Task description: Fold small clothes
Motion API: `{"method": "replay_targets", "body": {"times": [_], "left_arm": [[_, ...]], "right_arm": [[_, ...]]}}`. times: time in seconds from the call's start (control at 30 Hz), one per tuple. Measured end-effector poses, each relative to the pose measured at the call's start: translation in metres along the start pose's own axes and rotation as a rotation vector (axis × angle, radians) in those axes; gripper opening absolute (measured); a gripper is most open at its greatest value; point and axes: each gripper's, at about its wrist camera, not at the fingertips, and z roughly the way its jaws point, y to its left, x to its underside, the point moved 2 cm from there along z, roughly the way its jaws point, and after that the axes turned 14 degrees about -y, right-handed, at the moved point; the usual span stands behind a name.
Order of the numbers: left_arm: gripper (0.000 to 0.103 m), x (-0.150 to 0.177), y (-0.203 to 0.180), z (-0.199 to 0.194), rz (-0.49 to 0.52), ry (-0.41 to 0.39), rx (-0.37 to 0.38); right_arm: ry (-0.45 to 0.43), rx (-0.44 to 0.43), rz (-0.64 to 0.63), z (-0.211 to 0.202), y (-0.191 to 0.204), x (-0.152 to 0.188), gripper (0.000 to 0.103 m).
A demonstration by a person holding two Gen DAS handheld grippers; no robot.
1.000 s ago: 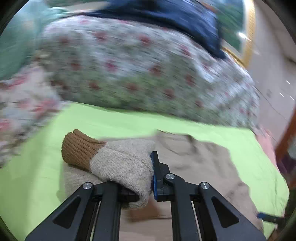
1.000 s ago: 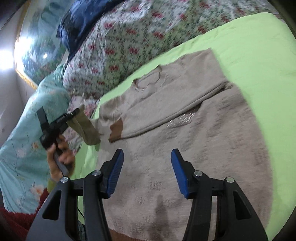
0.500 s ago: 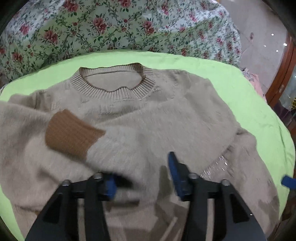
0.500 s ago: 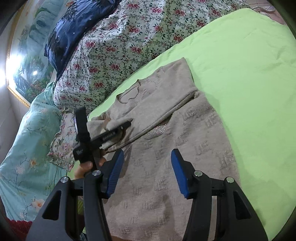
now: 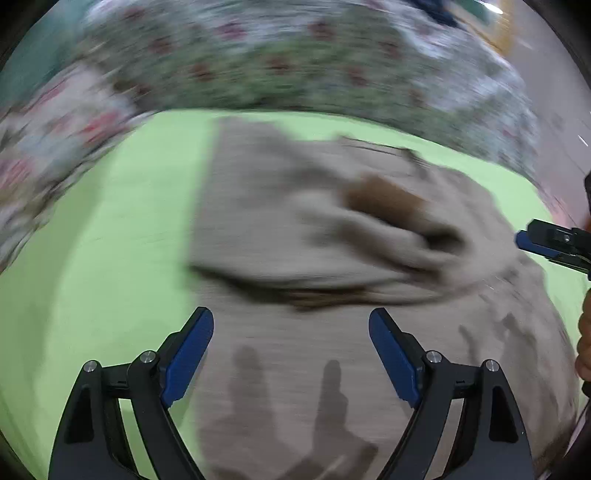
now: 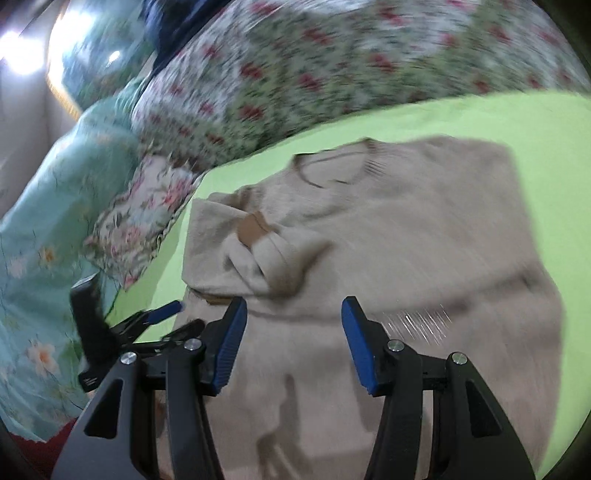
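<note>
A lime-green sheet (image 6: 517, 122) covers the bed. Behind it lies a floral quilt (image 6: 295, 66) with red roses, a dark blue cloth (image 6: 166, 22) on top of it. Left of the quilt sits a teal flowered cover (image 6: 40, 206). Above that, a gold-framed picture (image 6: 61, 88) catches bright light.

Left tool (image 5: 291, 356) hangs with its blue-padded jaws spread wide, gripping nothing. Right tool (image 6: 291, 341) likewise gapes, jaws parted and bare. Both point forward and downward.
</note>
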Motion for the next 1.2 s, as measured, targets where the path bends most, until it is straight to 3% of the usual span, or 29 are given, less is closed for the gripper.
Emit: {"method": "replay_targets", "body": {"times": [0.13,0.23,0.33,0.4,0.5,0.63,0.73,0.87,1.03,1.1,1.2], "left_arm": [[0.086,0.001,0.049,0.022,-0.099,0.044,-0.098],[0.086,0.006,0.063,0.035,-0.173,0.078,-0.084],[0.086,0.008,0.057,0.041,-0.124,0.073,-0.117],[0.086,0.006,0.049,0.043,-0.064,0.073,-0.13],[0.085,0.0,0.043,0.05,-0.036,0.068,-0.131],[0.082,-0.01,0.042,0.058,-0.035,0.056,-0.16],[0.079,-0.015,0.038,0.061,-0.054,0.049,-0.19],[0.079,-0.013,0.029,0.058,-0.048,0.051,-0.215],[0.078,-0.008,0.032,0.05,-0.057,0.041,-0.272],[0.078,-0.005,0.04,0.049,-0.098,0.046,-0.267],[0.079,-0.003,0.048,0.047,-0.14,0.039,-0.27]], "right_arm": [[0.082,-0.027,-0.092,0.07,0.017,-0.028,0.055],[0.168,-0.018,-0.185,0.116,0.028,-0.035,0.055],[0.245,-0.021,-0.249,0.151,0.036,-0.028,0.054],[0.228,-0.017,-0.253,0.156,0.038,-0.025,0.012],[0.092,-0.001,-0.132,0.126,0.022,-0.037,0.01],[-0.13,0.062,0.108,0.042,-0.032,-0.054,0.01],[-0.219,0.134,0.217,-0.002,-0.073,-0.05,0.01],[-0.205,0.223,0.321,-0.021,-0.119,-0.024,0.01],[-0.176,0.236,0.427,-0.025,-0.144,0.001,0.018],[-0.208,0.226,0.416,-0.03,-0.142,0.001,0.019],[-0.236,0.2,0.351,-0.036,-0.131,-0.007,0.012]]}}
